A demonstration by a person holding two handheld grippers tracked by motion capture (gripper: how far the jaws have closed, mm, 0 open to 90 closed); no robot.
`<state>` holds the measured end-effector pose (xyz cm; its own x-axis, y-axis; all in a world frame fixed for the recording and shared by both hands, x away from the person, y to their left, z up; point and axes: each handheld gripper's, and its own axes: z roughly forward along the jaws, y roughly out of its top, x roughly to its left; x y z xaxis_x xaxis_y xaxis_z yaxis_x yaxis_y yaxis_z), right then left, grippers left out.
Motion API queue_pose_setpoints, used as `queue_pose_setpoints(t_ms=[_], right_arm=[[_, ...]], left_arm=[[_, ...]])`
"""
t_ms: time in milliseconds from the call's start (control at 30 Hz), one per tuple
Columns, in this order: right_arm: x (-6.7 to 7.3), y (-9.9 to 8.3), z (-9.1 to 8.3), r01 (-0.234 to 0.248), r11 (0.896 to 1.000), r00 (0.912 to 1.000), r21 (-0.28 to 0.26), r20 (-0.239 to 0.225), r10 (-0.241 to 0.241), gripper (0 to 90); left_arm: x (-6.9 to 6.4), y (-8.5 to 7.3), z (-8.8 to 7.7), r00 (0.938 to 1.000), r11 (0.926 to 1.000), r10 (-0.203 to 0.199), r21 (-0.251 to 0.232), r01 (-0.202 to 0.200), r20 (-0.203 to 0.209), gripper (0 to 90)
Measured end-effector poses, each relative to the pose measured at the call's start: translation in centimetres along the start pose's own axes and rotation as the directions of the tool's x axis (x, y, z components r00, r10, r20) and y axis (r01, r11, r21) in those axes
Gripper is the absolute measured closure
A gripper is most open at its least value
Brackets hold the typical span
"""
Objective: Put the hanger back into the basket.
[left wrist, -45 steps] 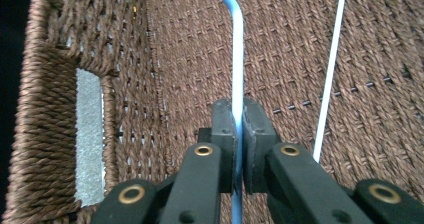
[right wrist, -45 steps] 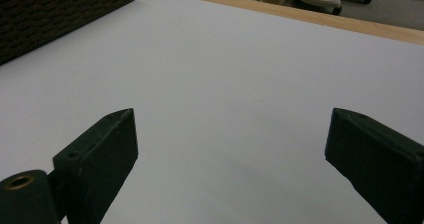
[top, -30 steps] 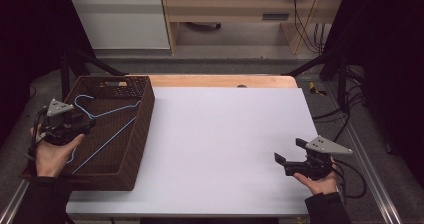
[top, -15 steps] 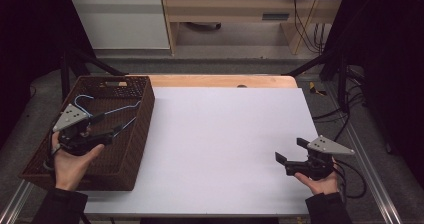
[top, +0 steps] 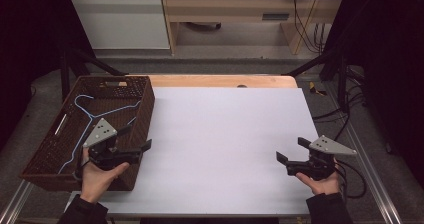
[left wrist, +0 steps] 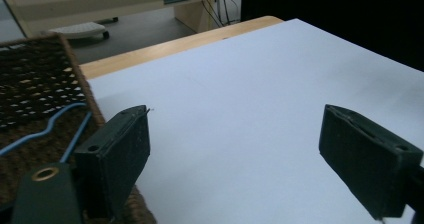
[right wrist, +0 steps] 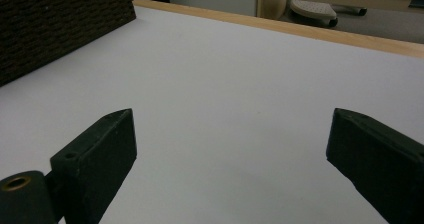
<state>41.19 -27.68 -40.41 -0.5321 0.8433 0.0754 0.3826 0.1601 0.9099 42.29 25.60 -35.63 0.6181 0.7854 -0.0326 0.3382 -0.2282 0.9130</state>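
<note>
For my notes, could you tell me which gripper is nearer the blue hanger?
Left. The left gripper sits at the basket's right wall beside the blue hanger; the right gripper is across the table.

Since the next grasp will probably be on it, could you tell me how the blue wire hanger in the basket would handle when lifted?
The blue hanger is thin wire, so probably light and springy. Lying flat in the wicker basket, it could snag the weave.

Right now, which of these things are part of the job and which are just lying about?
Part of the job:
blue hanger, lying in the wicker basket
left gripper, open

Just about:
right gripper, open, idle
white table
</note>
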Motion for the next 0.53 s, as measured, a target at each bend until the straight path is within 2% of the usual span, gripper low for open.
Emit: queue_pose_setpoints(t_ms=[100,200,267,533], right_arm=[[0.0,0.0,-0.1,-0.003,1.0,1.0,-0.003,-0.002,0.003,6.4],[-0.1,0.0,-0.1,-0.003,1.0,1.0,-0.006,-0.001,0.003,6.3],[-0.1,0.0,-0.1,-0.004,1.0,1.0,-0.006,-0.001,0.004,6.3],[-0.1,-0.1,-0.2,-0.01,1.0,0.9999,-0.008,-0.003,0.01,6.3]], left_arm=[[-0.5,-0.6,0.6,0.9998,0.9999,0.001,0.014,-0.001,0.021,10.9],[-0.9,-1.1,1.0,0.9992,0.9998,0.016,0.012,-0.016,0.038,10.2],[-1.0,-1.4,1.2,0.9986,0.9999,0.011,0.01,-0.011,0.052,10.0],[-1.5,-1.8,1.2,0.9981,0.9996,0.028,0.007,-0.028,0.054,9.1]])
